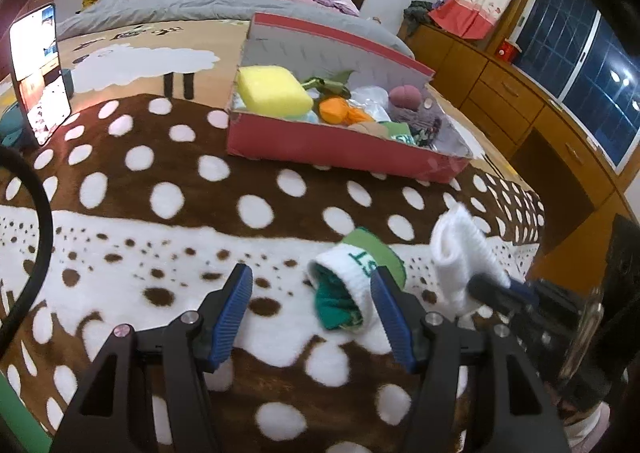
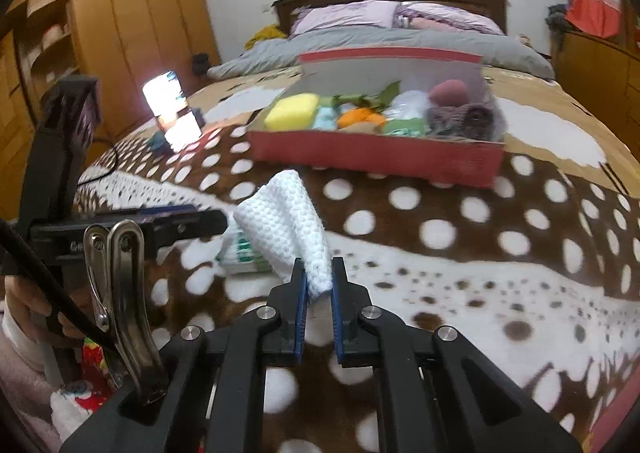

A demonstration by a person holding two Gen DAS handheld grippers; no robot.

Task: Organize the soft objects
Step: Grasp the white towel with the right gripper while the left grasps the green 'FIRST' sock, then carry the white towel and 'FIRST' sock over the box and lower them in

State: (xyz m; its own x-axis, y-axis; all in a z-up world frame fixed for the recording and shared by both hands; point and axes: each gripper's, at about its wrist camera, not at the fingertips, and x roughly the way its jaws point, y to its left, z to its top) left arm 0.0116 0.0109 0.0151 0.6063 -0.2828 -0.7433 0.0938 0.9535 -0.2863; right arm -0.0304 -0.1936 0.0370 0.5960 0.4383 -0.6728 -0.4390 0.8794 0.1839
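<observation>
My right gripper [image 2: 319,287] is shut on the lower corner of a white knitted cloth [image 2: 286,219], which it holds up off the spotted blanket [image 2: 460,253]. The same white cloth [image 1: 460,253] shows at the right of the left wrist view. A rolled green-and-white sock [image 1: 346,287] lies on the blanket, just inside the right finger of my left gripper [image 1: 312,313]. That gripper stands open, its pads not pressing on the sock. The sock [image 2: 240,253] is partly hidden behind the cloth in the right wrist view.
A red cardboard box [image 1: 320,143] sits further up the bed, with a yellow sponge [image 1: 272,91], an orange item and other soft things inside. A lit phone [image 1: 38,73] stands at the left. Wooden drawers [image 1: 520,93] run along the bed's right side.
</observation>
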